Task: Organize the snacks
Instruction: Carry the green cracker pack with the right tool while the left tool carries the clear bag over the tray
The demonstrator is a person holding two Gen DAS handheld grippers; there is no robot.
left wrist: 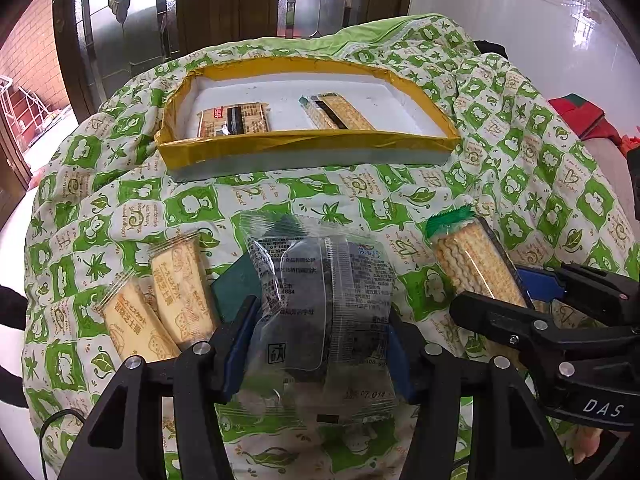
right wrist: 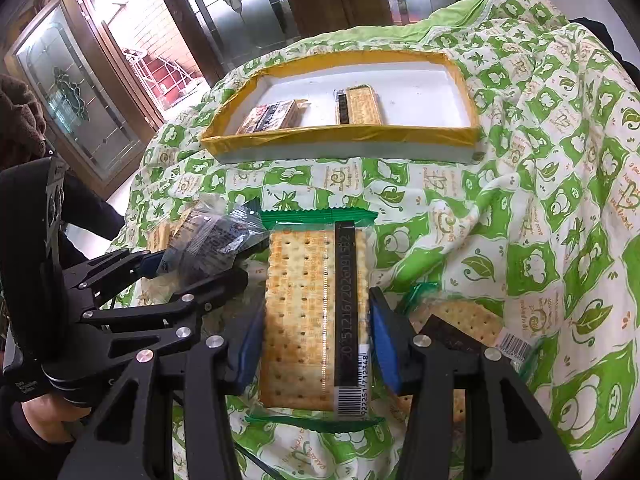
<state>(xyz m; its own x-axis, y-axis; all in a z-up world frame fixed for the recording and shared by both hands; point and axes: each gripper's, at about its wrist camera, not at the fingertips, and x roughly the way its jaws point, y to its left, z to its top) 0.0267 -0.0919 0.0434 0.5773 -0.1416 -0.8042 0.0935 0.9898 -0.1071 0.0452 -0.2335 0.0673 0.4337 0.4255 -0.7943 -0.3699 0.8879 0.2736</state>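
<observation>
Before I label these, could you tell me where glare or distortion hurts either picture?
Left wrist view: fisheye bends the tray rim; the wall at upper right is blown out; glare on the dark packet. Right wrist view: bright window at upper left, edges curved, cracker pack sharp.

Dark wooden doors [left wrist: 236,4] with leaded glass panes [right wrist: 236,4], glossy white floor [left wrist: 540,28], daylight.

We are seeing both views in bright, even daylight, coming through the glass doors [right wrist: 120,92] behind. The white wall [left wrist: 520,40] is glaring and washing out at upper right in the left wrist view. Shadows are lying soft on the quilt [left wrist: 320,196]. Fisheye bending is curving the edges, and dark corners are vignetting each frame. Print on the packets is staying sharp.
</observation>
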